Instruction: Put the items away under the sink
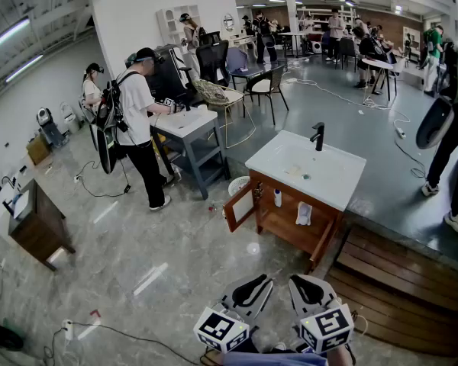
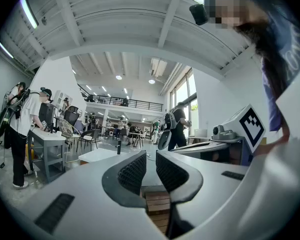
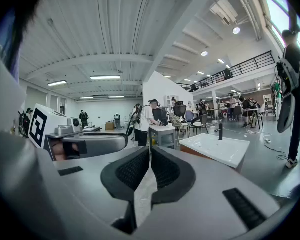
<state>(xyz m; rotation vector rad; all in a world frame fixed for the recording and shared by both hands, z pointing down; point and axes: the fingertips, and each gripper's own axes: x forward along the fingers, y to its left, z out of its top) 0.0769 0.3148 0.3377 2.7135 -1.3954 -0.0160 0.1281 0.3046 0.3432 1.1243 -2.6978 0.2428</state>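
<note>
A white sink top point(image 1: 330, 175) with a black faucet point(image 1: 317, 136) sits on a wooden cabinet a few steps ahead of me. Its left door point(image 1: 239, 207) hangs open. Inside stand a small white bottle point(image 1: 278, 197) and a white bundle point(image 1: 304, 213). My left gripper point(image 1: 248, 290) and right gripper point(image 1: 309, 288) are held side by side low in the head view, well short of the cabinet. Both are shut with nothing in them. The left gripper point(image 2: 151, 156) points towards the sink top point(image 2: 102, 155). The right gripper point(image 3: 150, 151) has the sink top point(image 3: 215, 146) to its right.
A person point(image 1: 141, 120) stands at a grey sink table point(image 1: 191, 124) to the left. A wooden deck point(image 1: 397, 273) runs beside the cabinet on the right, where another person point(image 1: 454, 128) stands. A white bin point(image 1: 237, 187) sits behind the open door. A cable point(image 1: 114, 330) lies on the floor.
</note>
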